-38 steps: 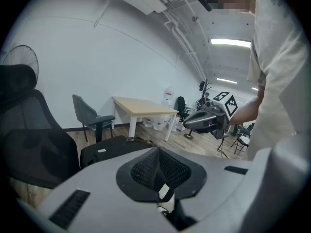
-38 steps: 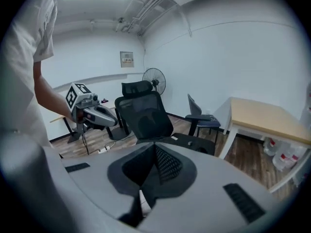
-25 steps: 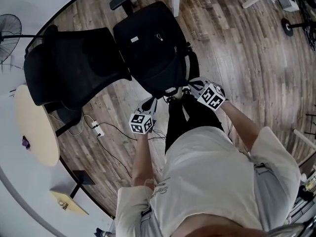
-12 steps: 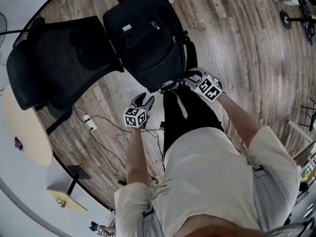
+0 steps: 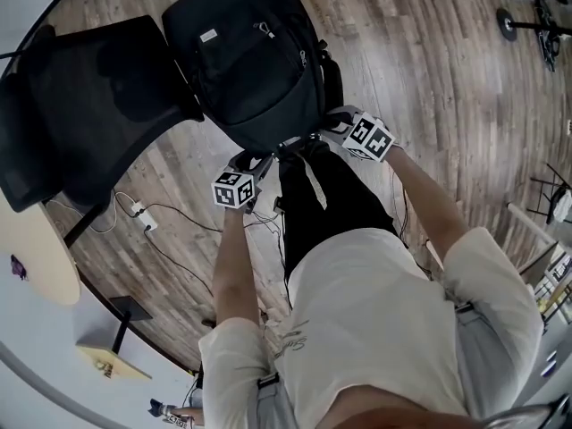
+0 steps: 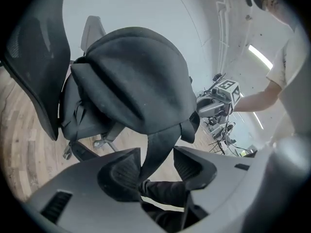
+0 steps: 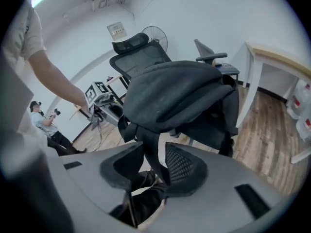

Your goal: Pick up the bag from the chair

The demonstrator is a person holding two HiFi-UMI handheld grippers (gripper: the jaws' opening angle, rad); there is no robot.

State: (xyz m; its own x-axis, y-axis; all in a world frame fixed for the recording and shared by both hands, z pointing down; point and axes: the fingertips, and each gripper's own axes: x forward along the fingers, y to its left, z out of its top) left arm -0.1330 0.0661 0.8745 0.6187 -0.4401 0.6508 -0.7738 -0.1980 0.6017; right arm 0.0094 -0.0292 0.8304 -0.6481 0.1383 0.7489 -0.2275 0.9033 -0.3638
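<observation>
Both our left gripper (image 6: pixel 156 166) and right gripper (image 7: pixel 154 161) with jaws just opening, a strap (image 6: pixel 158 149) loose between each pair, black bag (image 5: pixel 250 61) on the chair (image 5: pixel 80 114)

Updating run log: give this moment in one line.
bag: on chair; left gripper: jaws just opening, strap between; right gripper: jaws just opening, other strap between

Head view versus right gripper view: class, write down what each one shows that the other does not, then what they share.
Only the head view: a power strip on the floor and a white label on the bag. Only the right gripper view: a fan, a desk, a distant second person, and the right tongs, just opened wider, standing apart with a strap of the bag between them. Both: the bag, the chair and the wood floor.
</observation>
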